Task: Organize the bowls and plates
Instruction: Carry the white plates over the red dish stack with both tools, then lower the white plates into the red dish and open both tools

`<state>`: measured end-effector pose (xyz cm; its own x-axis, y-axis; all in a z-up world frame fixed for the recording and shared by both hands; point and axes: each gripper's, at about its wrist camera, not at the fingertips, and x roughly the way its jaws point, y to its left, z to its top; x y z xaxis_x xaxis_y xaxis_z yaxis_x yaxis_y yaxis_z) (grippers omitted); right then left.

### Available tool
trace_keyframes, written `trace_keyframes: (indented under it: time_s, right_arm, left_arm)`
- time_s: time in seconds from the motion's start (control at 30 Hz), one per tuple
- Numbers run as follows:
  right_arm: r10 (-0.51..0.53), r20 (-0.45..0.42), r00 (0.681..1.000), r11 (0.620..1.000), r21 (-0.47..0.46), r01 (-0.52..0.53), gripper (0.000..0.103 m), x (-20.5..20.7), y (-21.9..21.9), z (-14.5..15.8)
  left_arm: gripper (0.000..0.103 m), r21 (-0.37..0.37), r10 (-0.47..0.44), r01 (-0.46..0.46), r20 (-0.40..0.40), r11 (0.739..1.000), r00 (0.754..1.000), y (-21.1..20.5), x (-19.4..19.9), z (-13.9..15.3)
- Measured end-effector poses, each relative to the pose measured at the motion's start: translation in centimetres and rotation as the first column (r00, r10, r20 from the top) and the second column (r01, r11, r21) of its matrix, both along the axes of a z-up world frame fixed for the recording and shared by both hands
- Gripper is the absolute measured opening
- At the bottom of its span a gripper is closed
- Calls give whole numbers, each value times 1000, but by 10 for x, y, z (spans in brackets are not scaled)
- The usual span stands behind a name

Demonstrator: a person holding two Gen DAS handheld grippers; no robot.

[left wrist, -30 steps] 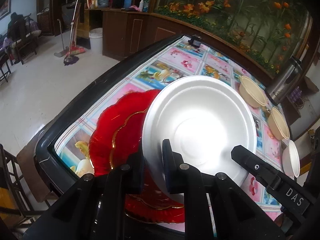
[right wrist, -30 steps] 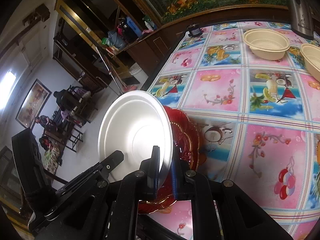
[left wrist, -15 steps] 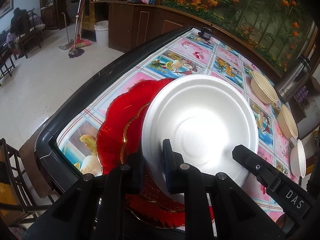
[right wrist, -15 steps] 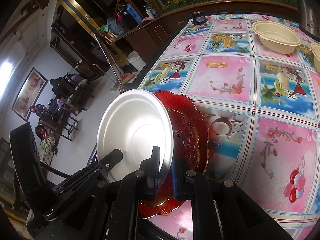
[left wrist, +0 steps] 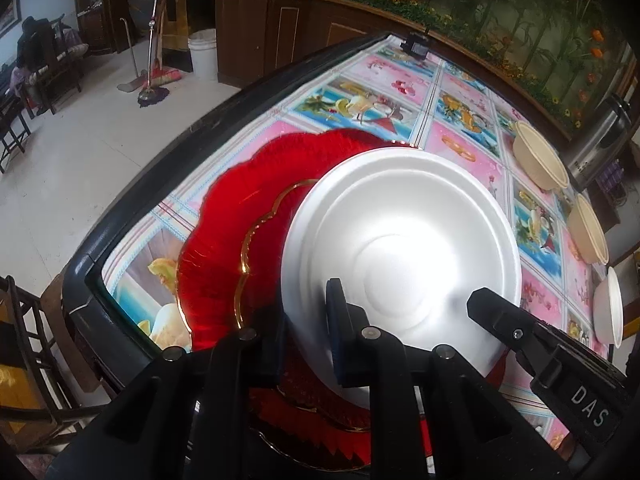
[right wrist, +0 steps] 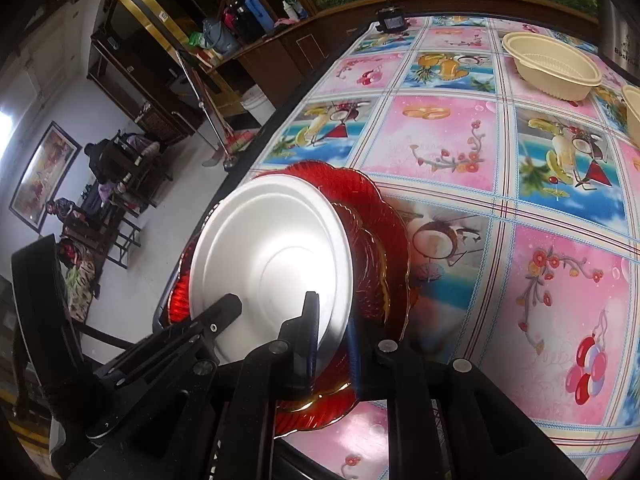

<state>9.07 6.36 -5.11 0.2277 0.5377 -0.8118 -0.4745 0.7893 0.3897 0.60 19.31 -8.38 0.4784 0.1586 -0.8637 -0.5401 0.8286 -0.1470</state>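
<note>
White plate (left wrist: 400,240) over red plates (left wrist: 232,216) | both claws clamp its rim, angled steeply downward

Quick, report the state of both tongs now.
Left tongs: closed on the rim of the white round foam plate.
Right tongs: closed on the same plate's rim.

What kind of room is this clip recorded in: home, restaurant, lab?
Probably a home dining or living area. A table with a fruit-print cloth holds plates and bowls; a mop and white bucket stand by dark wood cabinets, and people sit on chairs nearby.
</note>
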Motion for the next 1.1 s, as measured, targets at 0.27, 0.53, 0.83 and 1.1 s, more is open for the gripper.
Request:
trace_keyframes:
  time_s: [0.27, 0.53, 0.83, 1.1]
  right_arm:
    - [-2, 11, 1000, 1000, -28, 2, 33, 2, 0, 2]
    - [20, 135, 991, 1000, 17, -22, 57, -17, -5, 44]
    - [40, 192, 981, 995, 84, -57, 72, -27, -7, 71]
    - [22, 185, 982, 990, 131, -46, 72, -32, -24, 74]
  left_arm:
    - [28, -44, 14, -15, -9, 999, 1000, 6, -2, 1]
    - [54, 2, 69, -70, 152, 998, 986, 0, -40, 50]
    - [74, 72, 66, -81, 191, 994, 979, 1, -50, 71]
    - [74, 46, 128, -141, 214, 989, 968, 10, -51, 70]
